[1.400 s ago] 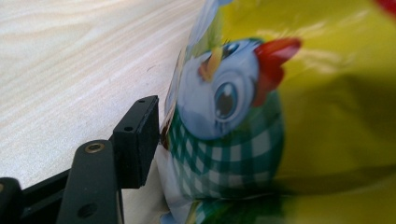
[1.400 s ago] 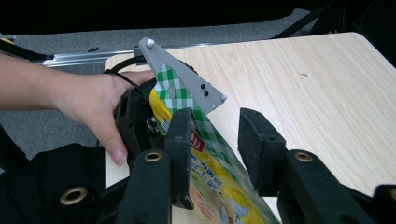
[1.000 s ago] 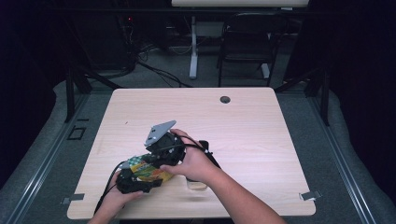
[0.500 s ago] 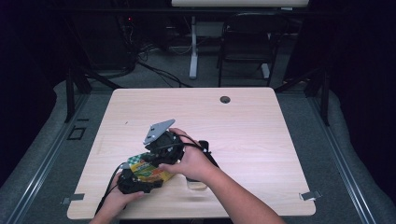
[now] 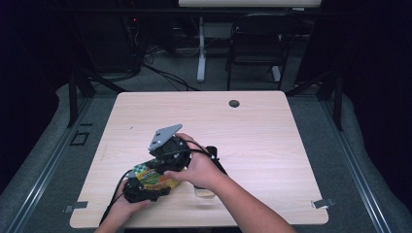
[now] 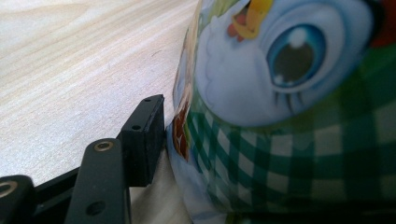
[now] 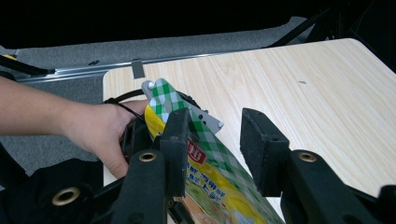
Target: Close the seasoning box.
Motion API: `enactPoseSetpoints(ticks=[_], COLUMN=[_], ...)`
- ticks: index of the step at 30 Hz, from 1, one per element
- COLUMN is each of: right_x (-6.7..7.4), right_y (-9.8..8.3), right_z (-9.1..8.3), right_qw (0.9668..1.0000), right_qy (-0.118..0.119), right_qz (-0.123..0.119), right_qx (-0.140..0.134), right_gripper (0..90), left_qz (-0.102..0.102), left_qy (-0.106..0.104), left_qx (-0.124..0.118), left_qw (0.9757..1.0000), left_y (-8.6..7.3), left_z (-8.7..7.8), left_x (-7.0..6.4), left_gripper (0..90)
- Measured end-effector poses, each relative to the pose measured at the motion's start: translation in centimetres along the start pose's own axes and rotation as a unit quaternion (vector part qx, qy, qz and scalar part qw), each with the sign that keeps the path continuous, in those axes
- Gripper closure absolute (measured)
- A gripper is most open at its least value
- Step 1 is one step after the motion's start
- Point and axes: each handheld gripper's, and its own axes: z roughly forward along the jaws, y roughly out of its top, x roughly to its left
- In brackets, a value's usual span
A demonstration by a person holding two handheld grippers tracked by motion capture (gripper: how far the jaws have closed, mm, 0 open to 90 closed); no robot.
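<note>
Both hands have kept their places near the table's [image 5: 272, 145] front edge since the earlier frame, but the left gripper's [image 5: 141, 190] jaws have just been closing a little on the snack bag [image 5: 154, 177] between them, one pad touching its printed side. To its right, the right gripper [image 7: 218, 148] has just been opening; its jaws stand spread, the bag's checked top against one pad and clear of the other.

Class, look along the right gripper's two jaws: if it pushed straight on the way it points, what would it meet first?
Most likely the snack bag, which already lies between the open jaws of the right gripper against one pad. Past the bag are the left gripper and the hand holding it, though depth is hard to judge.
</note>
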Motion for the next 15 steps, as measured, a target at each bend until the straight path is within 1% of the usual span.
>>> enactPoseSetpoints(ticks=[2, 5, 6, 10, 15], right_x=[0.0, 0.1, 0.0, 0.0, 0.1], right_y=[0.0, -0.1, -0.1, -0.3, -1.4], right_z=[-0.2, -0.6, -1.2, -2.3, -4.2], right_qw=[1.0, 1.0, 0.9999, 0.9998, 0.9995], right_qy=[-0.002, -0.005, -0.006, -0.01, -0.023], right_qz=[-0.002, 0.001, 0.0, -0.002, -0.001], right_qx=[0.001, -0.005, -0.01, -0.017, -0.024], right_gripper=[62.2, 62.1, 61.6, 61.3, 61.3], left_qz=[0.004, 0.001, -0.002, -0.007, -0.01], left_qy=[0.0, -0.001, -0.003, -0.005, -0.006], left_qx=[0.0, 0.0, -0.002, -0.007, -0.011], left_qw=[1.0, 1.0, 1.0, 0.9999, 0.9999], left_y=[0.0, 0.0, 0.0, -0.1, -0.1], left_z=[0.0, 0.0, 0.0, 0.0, 0.0], left_x=[0.0, 0.0, 0.1, 0.2, 0.0], left_gripper=[43.0, 43.4, 43.5, 43.5, 43.0])
